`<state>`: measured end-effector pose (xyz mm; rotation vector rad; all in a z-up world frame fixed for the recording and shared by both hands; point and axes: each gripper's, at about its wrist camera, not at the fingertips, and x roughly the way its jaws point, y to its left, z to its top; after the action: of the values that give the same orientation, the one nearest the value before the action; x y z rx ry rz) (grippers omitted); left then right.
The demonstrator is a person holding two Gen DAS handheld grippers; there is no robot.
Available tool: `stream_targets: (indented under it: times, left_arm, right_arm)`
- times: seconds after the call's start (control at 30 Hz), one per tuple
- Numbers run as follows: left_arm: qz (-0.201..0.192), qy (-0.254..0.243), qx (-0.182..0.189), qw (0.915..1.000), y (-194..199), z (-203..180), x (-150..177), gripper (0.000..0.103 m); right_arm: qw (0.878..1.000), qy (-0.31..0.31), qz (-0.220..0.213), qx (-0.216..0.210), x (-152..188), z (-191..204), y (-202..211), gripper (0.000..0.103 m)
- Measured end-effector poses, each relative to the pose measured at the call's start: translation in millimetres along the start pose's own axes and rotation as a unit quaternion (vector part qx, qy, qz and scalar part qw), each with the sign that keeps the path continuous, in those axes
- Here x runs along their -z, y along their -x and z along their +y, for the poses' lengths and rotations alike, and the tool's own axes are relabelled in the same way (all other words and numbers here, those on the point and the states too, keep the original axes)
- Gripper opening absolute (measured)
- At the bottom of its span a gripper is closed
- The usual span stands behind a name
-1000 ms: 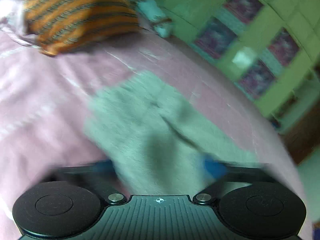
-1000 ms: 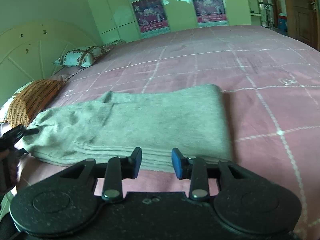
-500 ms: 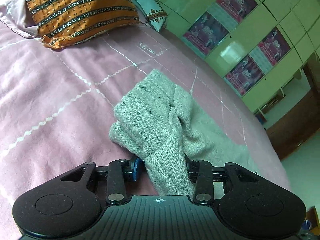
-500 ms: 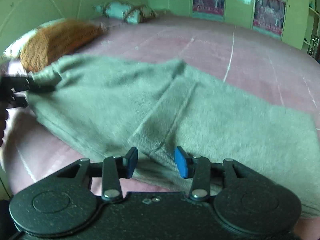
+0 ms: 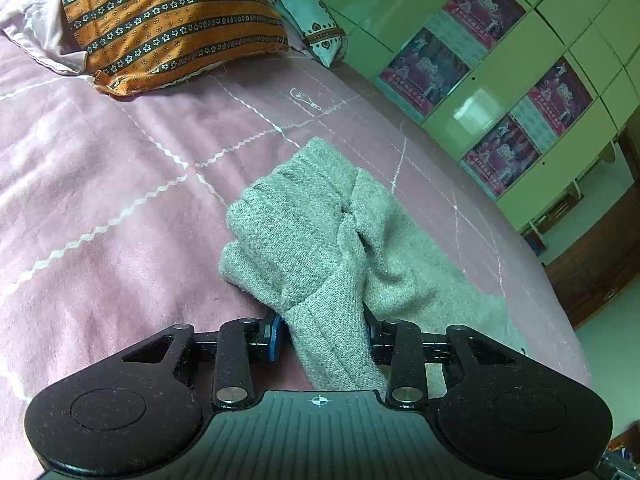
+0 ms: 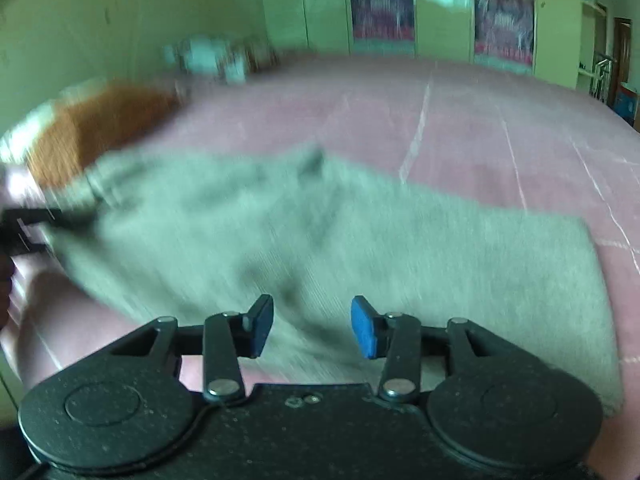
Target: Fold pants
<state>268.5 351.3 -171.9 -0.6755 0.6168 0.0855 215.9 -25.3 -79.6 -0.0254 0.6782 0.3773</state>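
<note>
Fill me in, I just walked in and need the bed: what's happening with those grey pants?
A person is folding grey knitted pants on the pink quilted bedspread with two handheld grippers. The left gripper is clamped on a bunched end of the fabric. The right gripper hovers over the near edge, its jaws having just been opening, nothing pinched. The pants lie partly folded.

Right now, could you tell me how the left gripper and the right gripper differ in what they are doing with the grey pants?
The left gripper is clamped on a bunched end of the grey pants; the right gripper grips nothing. The left's pads press the knit fabric, while the right's jaws have just been opening and stand apart above the flat cloth. Both are black with blue pads, over the pink bedspread.
</note>
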Motion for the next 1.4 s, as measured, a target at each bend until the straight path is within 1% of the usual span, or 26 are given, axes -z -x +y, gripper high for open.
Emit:
stream_targets:
  times: [0.03, 0.1, 0.13, 0.2, 0.33, 0.4, 0.43, 0.47, 0.5, 0.57, 0.67, 0.73, 0.77, 0.87, 0.97, 1.03, 1.07, 1.1, 1.13, 1.17, 1.2, 1.23, 1.27, 1.3, 1.37, 1.4]
  left_arm:
    - [0.000, -0.001, 0.001, 1.0000, 0.4, 0.0, 0.8, 0.036]
    - [0.001, -0.003, 0.003, 1.0000, -0.4, 0.0, 0.6, 0.036]
    - [0.001, -0.006, 0.004, 1.0000, -0.4, -0.1, 0.7, 0.036]
    - [0.000, -0.007, 0.006, 1.0000, 0.6, 1.1, 1.6, 0.036]
    - [-0.003, -0.019, 0.001, 0.9998, 2.6, -2.5, 1.8, 0.036]
    - [-0.008, -0.032, -0.006, 0.9994, 6.3, -8.7, 1.1, 0.035]
    - [-0.013, -0.038, -0.008, 0.9992, 9.9, -12.2, 0.7, 0.034]
    - [-0.020, -0.042, -0.006, 0.9989, 15.0, -16.7, 0.1, 0.033]
    - [-0.029, -0.047, -0.004, 0.9985, 20.7, -21.9, -0.6, 0.032]
    - [-0.044, -0.063, -0.003, 0.9970, 31.6, -35.5, -2.7, 0.032]
    - [-0.062, -0.110, -0.002, 0.9920, 45.8, -71.9, -7.4, 0.031]
    - [-0.073, -0.163, 0.009, 0.9838, 53.0, -112.8, -7.8, 0.031]
    - [-0.078, -0.181, 0.016, 0.9802, 55.6, -133.0, -6.1, 0.031]
    - [-0.083, -0.231, 0.055, 0.9678, 56.0, -201.2, 7.4, 0.031]
    - [-0.058, -0.275, 0.096, 0.9550, 42.7, -269.9, 33.1, 0.032]
    - [-0.033, -0.290, 0.129, 0.9477, 28.6, -312.9, 60.9, 0.032]
    - [-0.016, -0.301, 0.149, 0.9418, 19.8, -335.3, 80.3, 0.032]
    - [0.006, -0.315, 0.164, 0.9346, 9.7, -355.7, 102.7, 0.035]
    - [0.038, -0.327, 0.168, 0.9293, -2.9, -374.3, 127.7, 0.043]
    - [0.075, -0.339, 0.163, 0.9236, -15.3, -389.4, 151.2, 0.057]
    - [0.105, -0.350, 0.154, 0.9179, -23.8, -399.1, 173.2, 0.057]
    - [0.111, -0.348, 0.160, 0.9170, -22.6, -401.0, 186.8, 0.057]
    - [0.104, -0.338, 0.171, 0.9197, -16.0, -398.0, 193.2, 0.058]
    - [0.099, -0.326, 0.171, 0.9244, -8.9, -393.3, 193.7, 0.060]
    - [0.085, -0.305, 0.166, 0.9339, 6.4, -379.2, 185.4, 0.061]
    - [0.079, -0.300, 0.164, 0.9363, 15.3, -371.0, 180.8, 0.062]
  right_arm:
    - [1.000, 0.006, 0.009, 0.003, -0.4, 3.2, -4.9, 0.046]
    - [0.997, 0.008, 0.071, 0.016, 6.1, 4.4, -28.8, 0.050]
    - [0.996, 0.021, 0.084, 0.022, 11.0, 6.0, -37.0, 0.051]
    - [0.996, 0.041, 0.078, 0.028, 12.4, 13.0, -37.7, 0.054]
    - [0.996, 0.031, 0.077, 0.018, 11.8, 10.9, -37.7, 0.059]
    - [0.996, 0.034, 0.076, 0.013, 11.4, 9.5, -36.5, 0.064]
    - [0.997, 0.023, 0.068, 0.013, 8.1, 6.6, -30.3, 0.065]
    - [0.999, -0.001, 0.046, 0.009, 4.2, -1.3, -20.3, 0.067]
    - [0.999, -0.025, 0.023, 0.003, 2.3, -11.1, -9.7, 0.076]
    - [0.998, -0.066, -0.006, -0.003, 3.7, -30.4, 8.3, 0.088]
    - [0.990, -0.139, -0.030, 0.013, 10.2, -69.6, 31.7, 0.087]
    - [0.981, -0.185, -0.055, 0.024, 13.6, -95.0, 47.9, 0.086]
    - [0.977, -0.202, -0.068, 0.029, 14.8, -106.3, 55.3, 0.086]
    - [0.963, -0.249, -0.092, 0.039, 18.4, -142.5, 75.3, 0.086]
    - [0.950, -0.286, -0.114, 0.049, 26.8, -177.8, 93.5, 0.086]
    - [0.939, -0.315, -0.123, 0.059, 37.9, -204.8, 106.6, 0.086]
    - [0.934, -0.328, -0.126, 0.064, 44.2, -216.5, 113.1, 0.086]
    - [0.929, -0.341, -0.127, 0.069, 50.9, -227.2, 117.3, 0.086]
    - [0.924, -0.353, -0.128, 0.071, 57.6, -237.8, 122.6, 0.086]
    - [0.921, -0.361, -0.127, 0.074, 63.8, -247.3, 126.4, 0.086]
    - [0.919, -0.366, -0.123, 0.078, 68.7, -253.0, 125.6, 0.086]
    - [0.916, -0.374, -0.120, 0.080, 73.3, -260.1, 127.5, 0.086]
    - [0.914, -0.382, -0.118, 0.076, 77.4, -265.9, 129.3, 0.087]
    - [0.913, -0.385, -0.119, 0.067, 80.2, -269.6, 131.7, 0.087]
    - [0.916, -0.380, -0.123, 0.042, 82.3, -270.3, 130.0, 0.087]
    - [0.917, -0.378, -0.121, 0.031, 82.6, -267.3, 127.8, 0.087]
